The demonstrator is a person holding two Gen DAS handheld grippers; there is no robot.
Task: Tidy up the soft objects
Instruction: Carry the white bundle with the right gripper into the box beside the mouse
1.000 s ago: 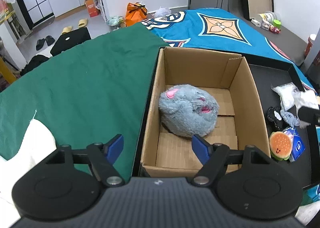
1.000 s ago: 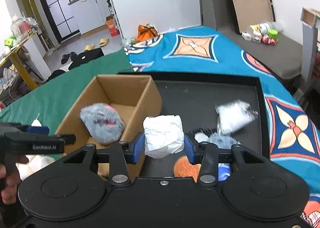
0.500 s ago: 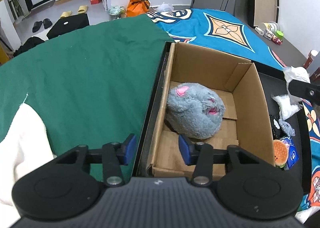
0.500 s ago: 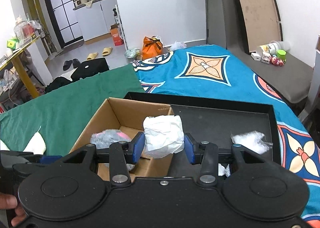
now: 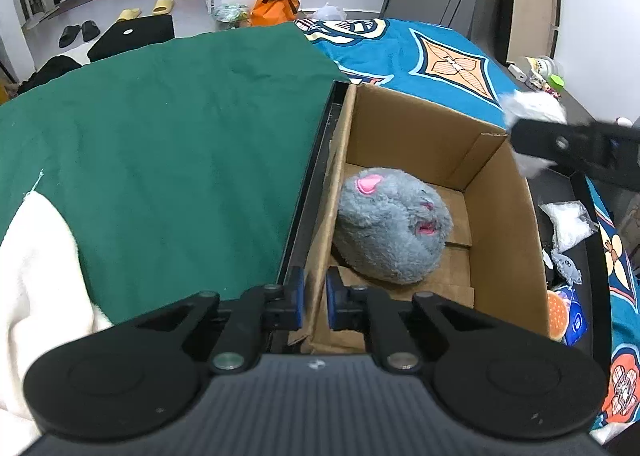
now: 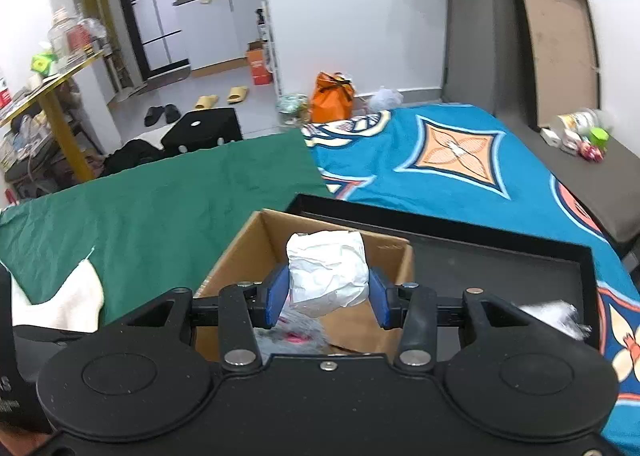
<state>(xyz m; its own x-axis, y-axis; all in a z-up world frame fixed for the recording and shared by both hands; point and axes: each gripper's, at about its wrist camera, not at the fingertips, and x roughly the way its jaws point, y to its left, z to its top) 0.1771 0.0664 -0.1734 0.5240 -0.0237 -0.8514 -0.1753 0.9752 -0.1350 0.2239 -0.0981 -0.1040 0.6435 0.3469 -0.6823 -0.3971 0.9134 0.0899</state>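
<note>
My left tool (image 5: 315, 298) clenched on the cardboard box's (image 5: 506, 232) near wall, my right tool (image 6: 327, 298) grasping a crumpled white bundle (image 6: 328, 276) above the box, grey plush mouse (image 5: 390, 225) lying inside.

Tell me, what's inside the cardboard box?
A fluffy grey mouse toy lies inside the cardboard box. Bare cardboard floor shows around it; whatever is underneath the toy is hidden.

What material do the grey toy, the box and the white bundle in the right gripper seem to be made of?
Grey toy: plush fabric, it seems; fuzzy matte pile, stitched pink ear.
Box: corrugated cardboard; plain brown, matte, with folded flaps on the floor.
White bundle: probably thin crumpled paper or soft plastic film; sharp creases, slight sheen. The look leaves it open.
</note>
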